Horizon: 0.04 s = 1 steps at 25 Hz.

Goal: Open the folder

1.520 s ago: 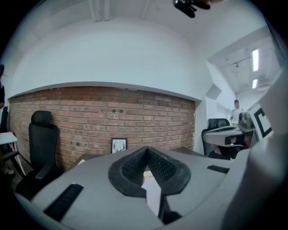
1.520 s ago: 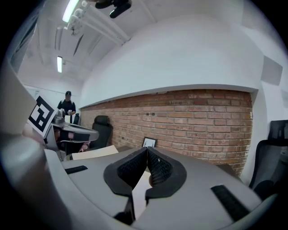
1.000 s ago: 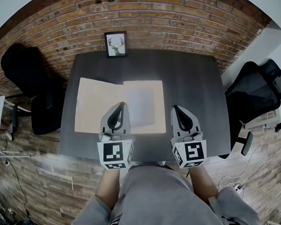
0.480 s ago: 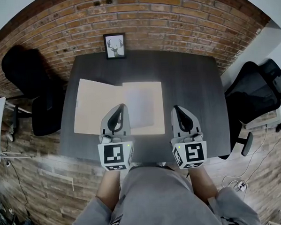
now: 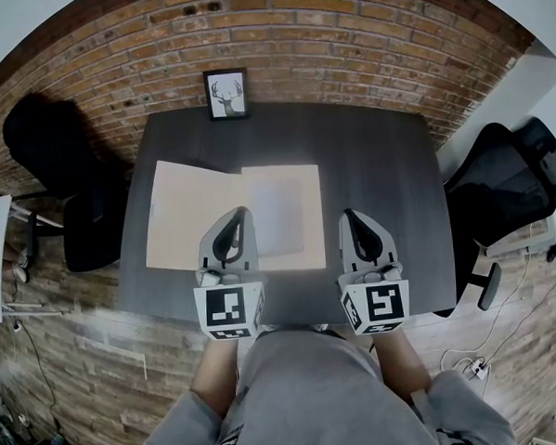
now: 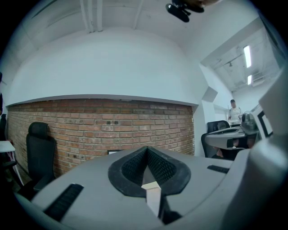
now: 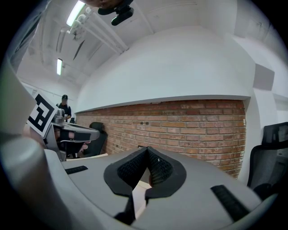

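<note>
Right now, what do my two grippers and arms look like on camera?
Both the left gripper and right gripper are light grey tapered shells with black textured fingers. Each carries a white cube printed with black square markers at its rear. The sleeves are grey.

- The right half of the dark table (image 5: 387, 165) is bare. There is lots of room to move there.
- The open folder (image 5: 189, 212) lies low on the table, in the left middle of the frame. There is room to pass above it.
- A small framed picture (image 5: 227, 92) stands up at the table's far edge, top middle, right by the brick wall (image 5: 343, 37).
- The left chair (image 5: 66, 172) blocks the table's left side. The right chair (image 5: 513, 181) blocks its right side.
</note>
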Tool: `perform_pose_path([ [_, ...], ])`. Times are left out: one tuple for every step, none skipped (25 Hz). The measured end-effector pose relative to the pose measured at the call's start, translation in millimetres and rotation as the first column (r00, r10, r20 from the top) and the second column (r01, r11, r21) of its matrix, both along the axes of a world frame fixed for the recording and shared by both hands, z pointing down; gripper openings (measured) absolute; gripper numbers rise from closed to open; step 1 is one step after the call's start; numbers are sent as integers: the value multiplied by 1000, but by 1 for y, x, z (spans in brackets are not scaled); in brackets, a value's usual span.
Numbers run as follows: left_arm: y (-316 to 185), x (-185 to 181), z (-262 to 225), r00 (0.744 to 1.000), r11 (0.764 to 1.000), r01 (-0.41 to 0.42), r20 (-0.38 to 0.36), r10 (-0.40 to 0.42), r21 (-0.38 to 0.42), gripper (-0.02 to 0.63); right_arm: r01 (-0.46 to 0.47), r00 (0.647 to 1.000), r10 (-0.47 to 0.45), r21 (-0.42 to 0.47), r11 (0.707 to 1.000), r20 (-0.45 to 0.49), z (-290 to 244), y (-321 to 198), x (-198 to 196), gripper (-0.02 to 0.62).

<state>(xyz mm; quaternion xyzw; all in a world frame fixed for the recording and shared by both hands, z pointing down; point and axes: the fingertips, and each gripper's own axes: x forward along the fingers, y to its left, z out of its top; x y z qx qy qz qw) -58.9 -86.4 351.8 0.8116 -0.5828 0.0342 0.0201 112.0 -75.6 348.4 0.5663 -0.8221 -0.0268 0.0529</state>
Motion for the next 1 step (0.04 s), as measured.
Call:
perform_pose_path([
  [-1, 0, 0, 1000, 1000, 1, -1, -1, 0, 2, 1, 1000, -1, 0, 1000, 0, 0, -1, 0, -2],
])
